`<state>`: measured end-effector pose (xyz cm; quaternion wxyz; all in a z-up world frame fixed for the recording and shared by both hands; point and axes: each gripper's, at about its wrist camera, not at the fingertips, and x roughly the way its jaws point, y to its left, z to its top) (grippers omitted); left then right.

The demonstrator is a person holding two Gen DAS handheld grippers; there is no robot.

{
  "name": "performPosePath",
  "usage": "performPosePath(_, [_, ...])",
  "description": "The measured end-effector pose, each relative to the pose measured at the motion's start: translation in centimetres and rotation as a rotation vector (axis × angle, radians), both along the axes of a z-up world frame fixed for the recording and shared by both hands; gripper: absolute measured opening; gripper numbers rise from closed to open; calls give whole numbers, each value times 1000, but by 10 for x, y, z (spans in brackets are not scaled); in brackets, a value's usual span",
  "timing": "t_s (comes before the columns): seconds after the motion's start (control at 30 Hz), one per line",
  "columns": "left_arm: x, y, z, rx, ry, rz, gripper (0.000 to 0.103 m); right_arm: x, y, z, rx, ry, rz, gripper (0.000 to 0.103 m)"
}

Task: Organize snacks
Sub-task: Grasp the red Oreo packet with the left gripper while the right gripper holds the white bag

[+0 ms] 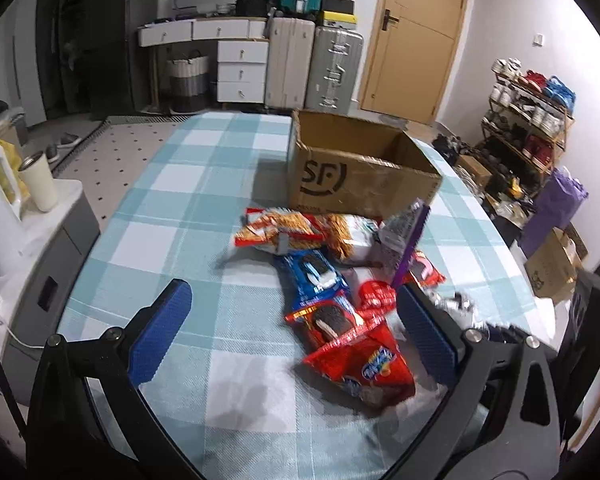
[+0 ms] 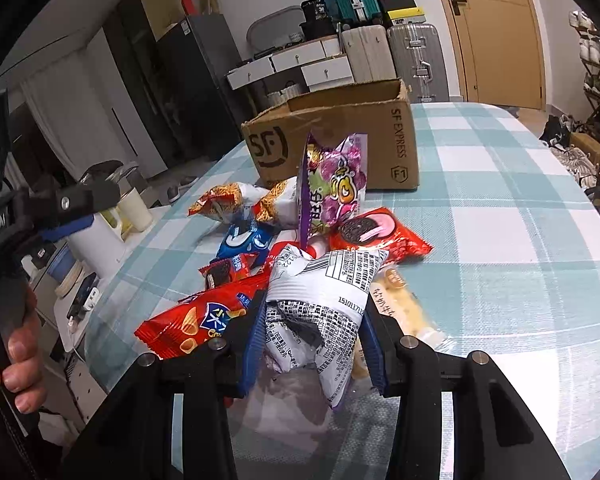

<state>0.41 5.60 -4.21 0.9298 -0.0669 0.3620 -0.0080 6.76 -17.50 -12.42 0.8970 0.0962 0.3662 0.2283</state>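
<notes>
Checked-cloth desk [image 1: 204,184] carries the snack pile before the SF cardboard box [image 2: 340,136]; right hand-held gripper [image 2: 312,332] pinches a white-backed snack bag [image 2: 320,300], which may slip, while left hand-held gripper [image 1: 296,328] hovers spread.

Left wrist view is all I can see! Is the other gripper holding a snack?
Observer: Yes, the right gripper is shut on a white bag covered in black print.
Operator: What's on the tall purple bag?
Observer: The purple bag has grapes pictured on its front.
Operator: Is any snack hiding from me?
Observer: A yellow packet lies on the table right beside the right gripper.
</notes>
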Motion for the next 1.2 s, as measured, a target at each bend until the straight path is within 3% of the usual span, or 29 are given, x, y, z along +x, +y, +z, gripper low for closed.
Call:
performPosePath(0.37, [-7,-18,-27,-52,43,-127,102,-2,-7,1,0,-6,-7,43])
performPosePath(0.63, [-1,-41,-46,-18,95,-168,102,-4,-8,0,-3,-9,-11,43])
performPosePath(0.93, [13,-53,-70,32,136,-145,102,-5,-13,-4,3,1,-19,43])
performPosePath(1.1, [19,-57,-80,49,155,-140,96,-6,-14,-6,7,4,-22,43])
performPosePath(1.2, [23,-55,-85,32,166,-141,88,-6,-15,-6,8,7,-25,43])
